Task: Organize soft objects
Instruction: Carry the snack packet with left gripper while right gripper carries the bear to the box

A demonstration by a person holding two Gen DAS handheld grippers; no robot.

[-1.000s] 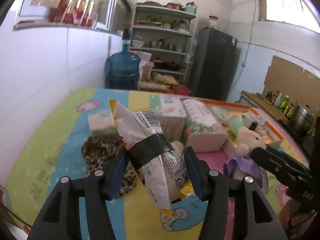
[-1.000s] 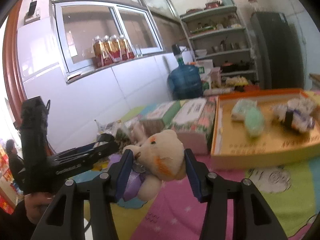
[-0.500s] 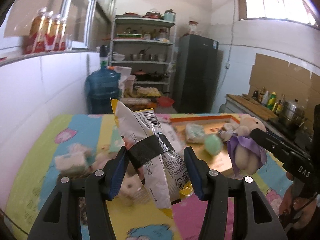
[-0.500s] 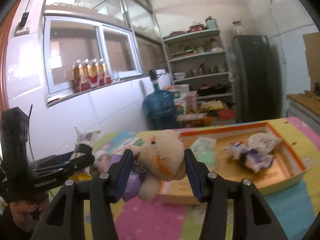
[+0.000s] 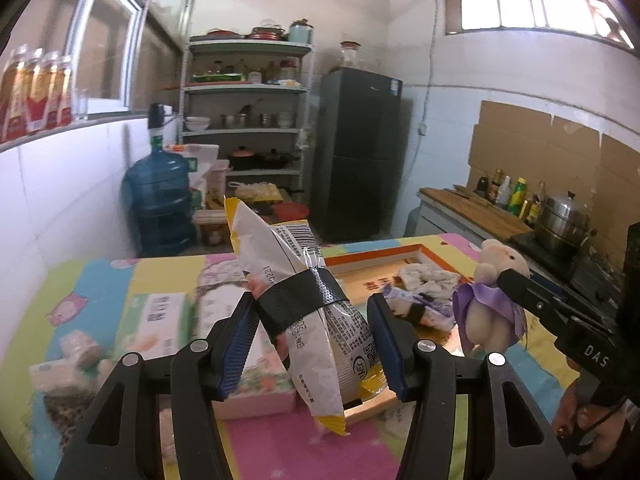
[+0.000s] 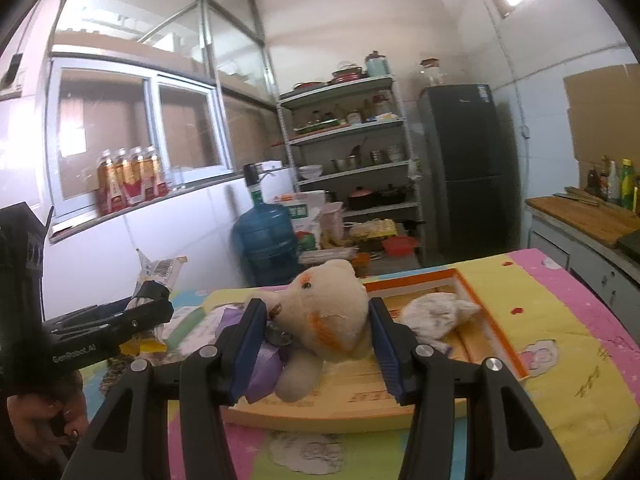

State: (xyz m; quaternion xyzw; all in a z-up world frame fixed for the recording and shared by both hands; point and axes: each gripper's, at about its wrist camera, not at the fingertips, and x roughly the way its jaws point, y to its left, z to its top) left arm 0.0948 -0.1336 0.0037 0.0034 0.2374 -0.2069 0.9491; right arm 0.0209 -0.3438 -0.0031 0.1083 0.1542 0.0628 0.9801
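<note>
left gripper (image 5: 312, 344): jaws clamp a taped snack bag (image 5: 308, 312) | right gripper (image 6: 318, 340): jaws clamp a plush bear (image 6: 328, 316) above the orange tray (image 6: 496, 320)

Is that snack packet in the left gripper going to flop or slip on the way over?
The snack packet is probably light and floppy: its lower end hangs loose below the fingers. The film looks glossy, so it might slip, though its black band may add grip.
</note>
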